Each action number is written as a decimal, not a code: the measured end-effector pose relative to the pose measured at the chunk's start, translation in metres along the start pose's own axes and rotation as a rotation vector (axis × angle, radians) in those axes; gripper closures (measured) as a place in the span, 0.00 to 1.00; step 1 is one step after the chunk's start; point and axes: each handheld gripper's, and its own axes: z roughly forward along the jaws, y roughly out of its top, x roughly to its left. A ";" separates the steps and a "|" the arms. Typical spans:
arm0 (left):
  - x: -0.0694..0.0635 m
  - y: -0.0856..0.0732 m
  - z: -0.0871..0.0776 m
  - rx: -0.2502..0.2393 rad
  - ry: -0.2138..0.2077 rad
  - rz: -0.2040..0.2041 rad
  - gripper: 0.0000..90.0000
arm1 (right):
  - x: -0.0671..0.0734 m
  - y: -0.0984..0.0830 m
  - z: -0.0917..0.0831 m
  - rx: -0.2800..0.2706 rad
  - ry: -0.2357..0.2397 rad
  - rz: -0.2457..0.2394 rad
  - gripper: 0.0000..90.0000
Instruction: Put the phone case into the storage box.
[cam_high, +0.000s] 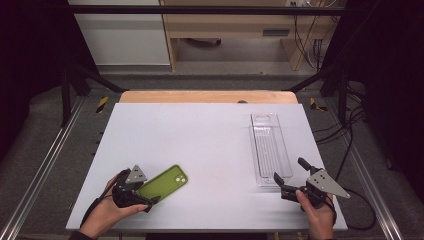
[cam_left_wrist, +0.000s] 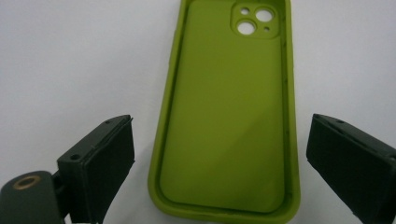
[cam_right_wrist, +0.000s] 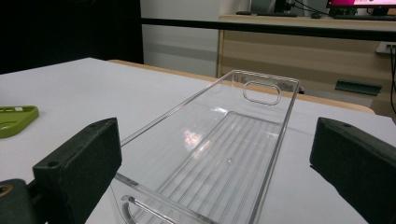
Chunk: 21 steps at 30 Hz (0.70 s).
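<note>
A green phone case (cam_high: 162, 182) lies flat on the white table (cam_high: 200, 135) at the front left, hollow side up, its camera cut-outs at the far end. My left gripper (cam_high: 145, 192) is open at the case's near end. In the left gripper view the case (cam_left_wrist: 224, 116) sits between the two jaws, with a gap on each side and neither pad touching it. My right gripper (cam_high: 289, 170) is open at the near end of a clear plastic tray (cam_high: 251, 140). The right gripper (cam_right_wrist: 217, 127) looks along the empty tray (cam_right_wrist: 275, 140), with the case (cam_right_wrist: 16, 119) at far left.
The tray is long and narrow with a ribbed floor and handle cut-outs at both ends. A wooden strip (cam_high: 207, 96) borders the table's far edge. Metal rails (cam_high: 40, 170) run along both sides, and cables (cam_high: 357, 200) trail at the right.
</note>
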 end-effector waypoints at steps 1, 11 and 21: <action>-0.001 0.000 0.002 0.010 -0.008 0.006 0.08 | 0.000 0.000 0.000 0.000 0.000 0.002 0.03; 0.001 -0.001 0.010 0.046 -0.016 -0.001 0.14 | 0.001 0.001 -0.001 -0.007 0.004 0.000 0.03; 0.000 -0.001 0.011 0.054 -0.017 0.005 0.17 | 0.000 0.001 -0.002 -0.005 0.001 0.001 0.03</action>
